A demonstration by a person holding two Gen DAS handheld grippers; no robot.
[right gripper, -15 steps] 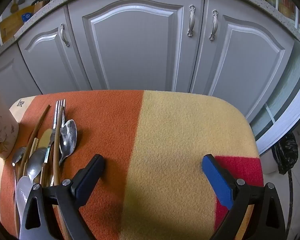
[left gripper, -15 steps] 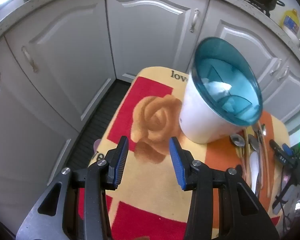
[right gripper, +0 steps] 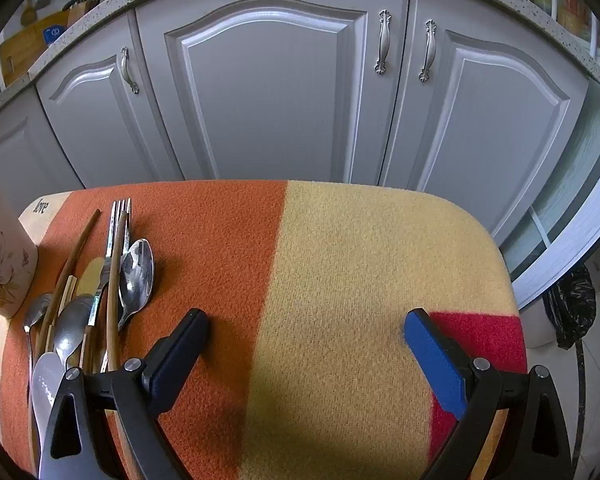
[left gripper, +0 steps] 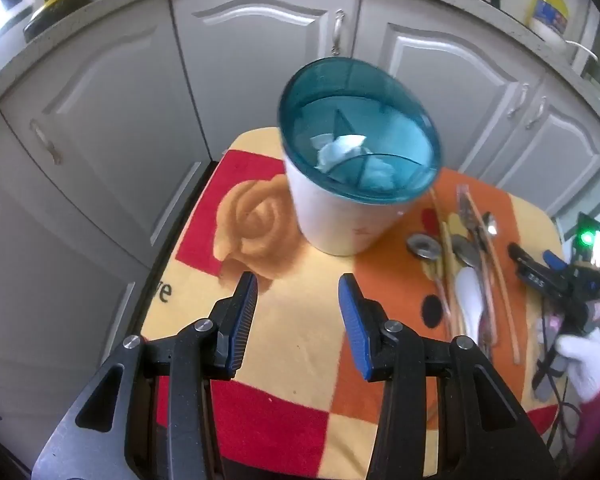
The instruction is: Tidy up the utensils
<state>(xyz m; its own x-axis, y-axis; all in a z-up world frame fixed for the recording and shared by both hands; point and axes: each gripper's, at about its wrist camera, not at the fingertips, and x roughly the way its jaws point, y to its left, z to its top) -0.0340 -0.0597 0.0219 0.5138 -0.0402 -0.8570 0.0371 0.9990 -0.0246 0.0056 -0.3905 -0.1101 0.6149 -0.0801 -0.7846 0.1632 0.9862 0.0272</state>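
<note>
Your left tongs [left gripper: 298,300] are released, nothing between the blue pads, hovering over the rose-print cloth [left gripper: 260,216]. Just ahead stands the utensil holder [left gripper: 352,176], white body, teal rim, dividers inside with something pale crumpled at the bottom. Right of it the utensil pile [left gripper: 466,264] lies loose on the orange patch: metal spoons, a fork, wooden chopsticks, a white spoon. Your right tongs [right gripper: 306,330] are spread wide, empty, with the pile [right gripper: 100,292] just to their left. Expect light, stiff pieces; polished metal will be slippery, so pinch mid-handle, not the bowl. Chopsticks are thin and may roll. The cloth is fuzzy and soft, so low-lying handles will be hard to get under. It covers a small counter [right gripper: 380,240] in a kitchen, grey cabinet doors [right gripper: 268,92] close behind.
</note>
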